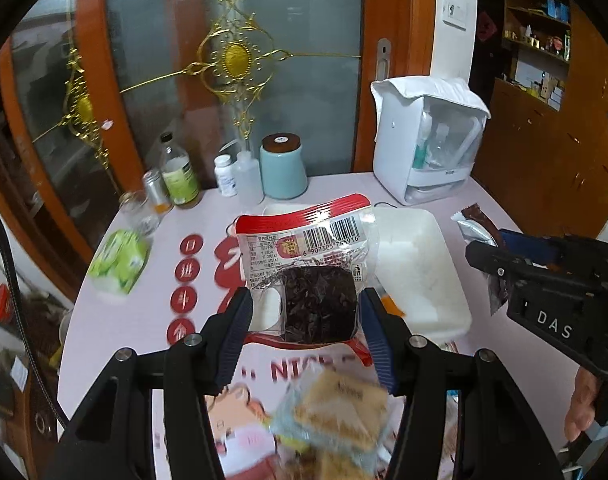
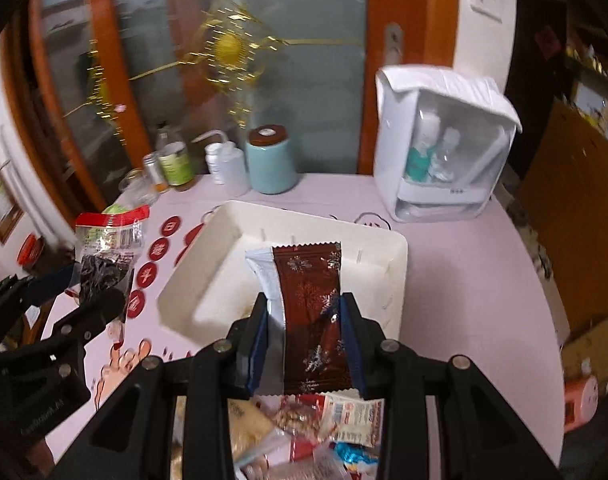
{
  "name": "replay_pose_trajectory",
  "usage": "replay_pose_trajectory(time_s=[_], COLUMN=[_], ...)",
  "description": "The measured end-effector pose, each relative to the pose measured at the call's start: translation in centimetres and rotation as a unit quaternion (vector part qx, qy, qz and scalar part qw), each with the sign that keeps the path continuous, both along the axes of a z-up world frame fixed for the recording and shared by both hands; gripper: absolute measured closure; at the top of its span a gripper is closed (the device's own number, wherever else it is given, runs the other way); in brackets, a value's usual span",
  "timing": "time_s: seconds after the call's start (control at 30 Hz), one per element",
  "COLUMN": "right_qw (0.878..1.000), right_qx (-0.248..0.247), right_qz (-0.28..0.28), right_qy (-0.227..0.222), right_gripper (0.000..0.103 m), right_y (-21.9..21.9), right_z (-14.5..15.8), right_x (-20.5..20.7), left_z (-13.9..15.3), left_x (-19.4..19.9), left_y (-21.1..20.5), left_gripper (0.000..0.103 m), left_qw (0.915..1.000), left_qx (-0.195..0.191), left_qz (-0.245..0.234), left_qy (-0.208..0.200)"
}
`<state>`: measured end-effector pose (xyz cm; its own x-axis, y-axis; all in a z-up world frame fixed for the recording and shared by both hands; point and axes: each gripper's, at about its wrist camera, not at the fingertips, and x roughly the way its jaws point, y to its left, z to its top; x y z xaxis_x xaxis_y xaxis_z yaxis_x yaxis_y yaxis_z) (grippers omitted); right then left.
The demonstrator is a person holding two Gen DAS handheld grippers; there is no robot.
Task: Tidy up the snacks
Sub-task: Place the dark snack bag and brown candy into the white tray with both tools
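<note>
**Two snacks held up, white tray just ahead**

The right gripper [image 2: 304, 332] has its jaws closed on a dark red snack bar [image 2: 310, 312]. A silver packet [image 2: 264, 276] is pinched in beside it. The bar's long side points forward, away from the jaws, straight over the white tray [image 2: 224, 220]. The tray sits in the middle of the tabletop [image 2: 456, 280], toward its far edge.

The left gripper [image 1: 306, 320] has its jaws closed on a clear packet with a dark square inside [image 1: 304, 272]. That packet hangs over the tray's left rim.

More snacks [image 2: 304, 432] lie in a pile at the near edge. The right hand looks closer to the tray's middle, so it could probably drop its bar first.
</note>
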<state>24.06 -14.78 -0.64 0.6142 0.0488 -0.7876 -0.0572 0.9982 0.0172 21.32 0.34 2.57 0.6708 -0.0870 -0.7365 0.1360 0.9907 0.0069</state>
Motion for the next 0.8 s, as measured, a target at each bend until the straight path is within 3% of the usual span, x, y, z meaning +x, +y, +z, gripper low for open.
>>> replay_pose_trajectory(time_s=[0.27,0.37,0.47,0.5,0.57,0.8], right_qw=[0.998,0.997,0.997,0.997,0.997,0.997], right_qx=[-0.016,-0.004,0.01,0.014,0.019,0.02], right_qz=[-0.04,-0.047,-0.05,-0.048,-0.044,-0.037], right_qy=[0.038,0.058,0.066,0.065,0.066,0.057], right_gripper=[0.067,0.061,0.043,0.039,0.039,0.039], right_y=[-0.6,-1.2,-1.7,-1.7,-1.7,-1.5], right_z=[-4.5,-6.0,-6.8,-6.8,-6.9,-5.9], right_x=[4.3,5.2,5.5,5.4,5.3,4.3], left_z=[-4.5,-6.7,-8.6,-9.1,-9.5,-9.0], left_x=[7.2,9.1,10.1,10.3,10.3,9.4], left_y=[-1.5,-2.1,-3.1,-3.3,-3.7,-3.4], left_gripper=[0.049,0.047,0.036,0.033,0.016,0.015], left_qw=[0.9994,0.9984,0.9967,0.996,0.9957,0.9963], left_qx=[0.004,0.003,0.005,0.006,0.012,0.022], left_qz=[-0.017,-0.022,-0.035,-0.042,-0.044,-0.038], left_qy=[0.028,0.052,0.074,0.079,0.08,0.073])
